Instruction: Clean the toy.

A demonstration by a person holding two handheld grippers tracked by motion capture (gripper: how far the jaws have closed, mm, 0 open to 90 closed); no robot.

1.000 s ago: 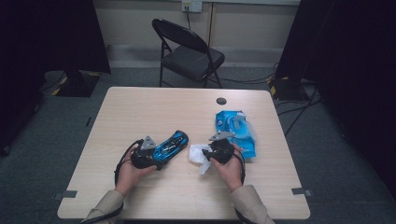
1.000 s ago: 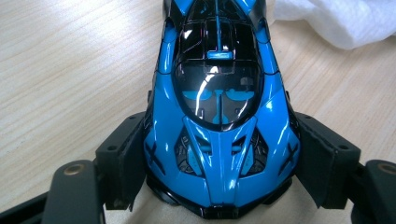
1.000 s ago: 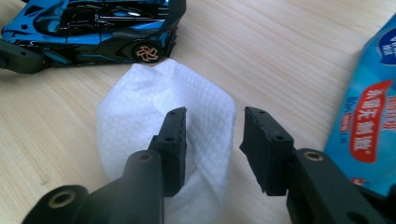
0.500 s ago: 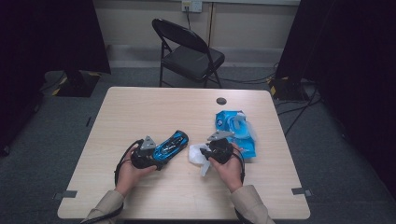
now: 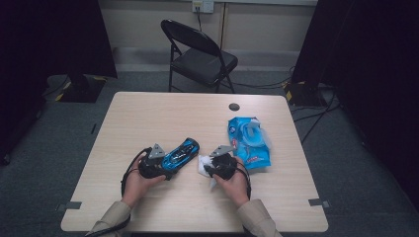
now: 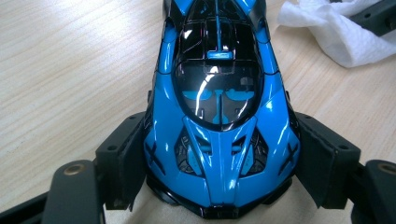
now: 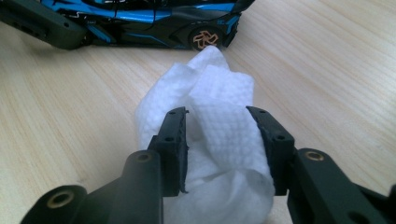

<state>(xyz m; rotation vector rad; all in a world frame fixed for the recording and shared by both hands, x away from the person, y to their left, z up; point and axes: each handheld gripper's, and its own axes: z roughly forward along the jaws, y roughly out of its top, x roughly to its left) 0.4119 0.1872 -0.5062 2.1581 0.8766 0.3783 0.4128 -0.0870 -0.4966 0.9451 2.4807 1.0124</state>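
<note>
I look down on a light wooden table (image 5: 148, 118) with rounded corners. It has a small dark round hole (image 5: 234, 106) near its far edge. Behind the table I see a black folding chair (image 5: 200, 57), and its seat faces the table. The floor (image 5: 356, 163) is grey carpet. Bits of grey tape (image 5: 317, 202) are stuck on it by the table's near corners. Black curtains (image 5: 54, 37) hang on both sides, so the edges are dark. The back wall (image 5: 148, 24) is pale. It has a wall socket (image 5: 203, 5) with a cord hanging down. More black cables (image 5: 316, 116) lie on the floor at the right.
</note>
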